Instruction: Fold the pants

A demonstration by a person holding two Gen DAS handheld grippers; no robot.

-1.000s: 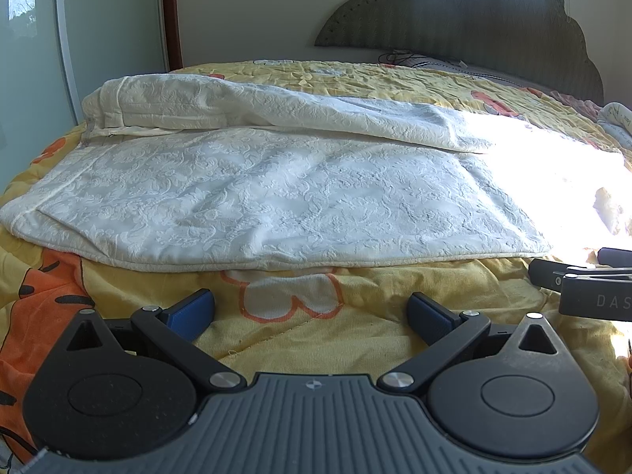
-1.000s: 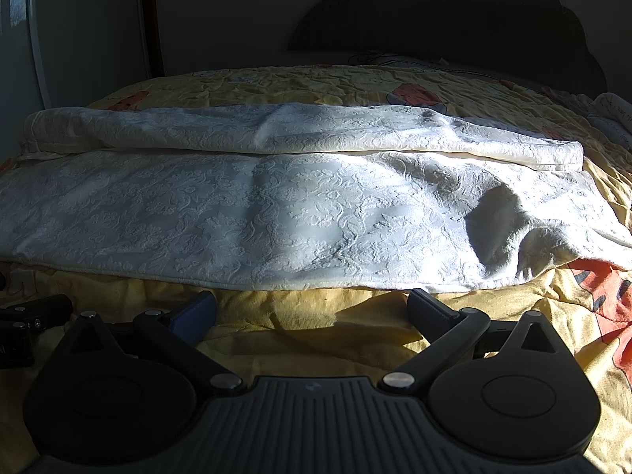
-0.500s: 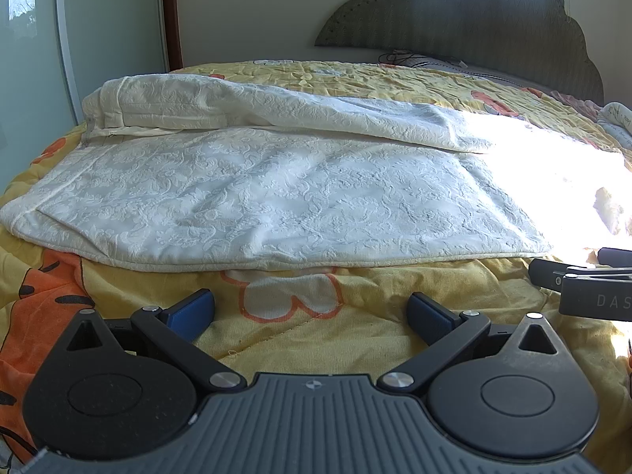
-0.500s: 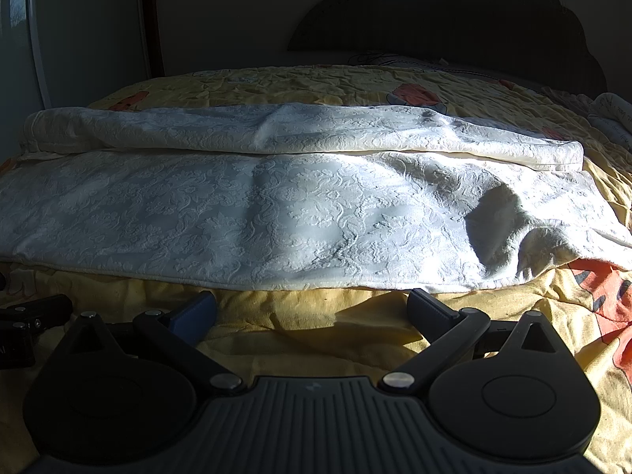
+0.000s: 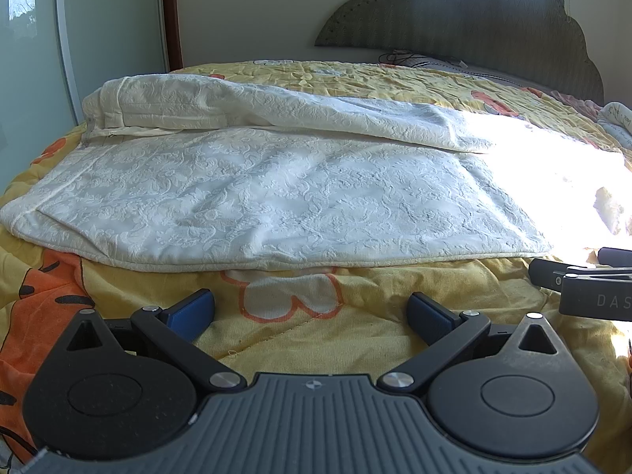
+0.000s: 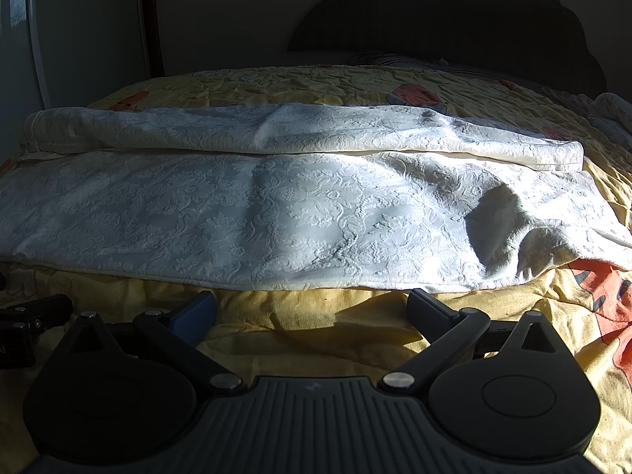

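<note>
Pants first: the cream-white embossed floral fabric pants (image 5: 276, 197) are spread lengthwise across the bed, lying on the yellow quilted bedspread with orange cartoon prints (image 5: 316, 339). One leg is flat and closest to the cameras, and the other is bunched into a long ridge right behind it. In the right wrist view the same pants (image 6: 296, 213) have a rumpled dip near their right end, and sunlight falls across the fabric.

The left tool (image 5: 311, 310) sits low over the bedspread just short of the near hem, its blue-padded fingers (image 5: 191, 310) spread wide with nothing between them. The right tool (image 6: 312, 310) is the same deal, wide apart and empty, near the hem. Its black tip also pokes into the left view's right edge.

Behind everything there's a dark scalloped headboard (image 5: 474, 27) against the wall.
</note>
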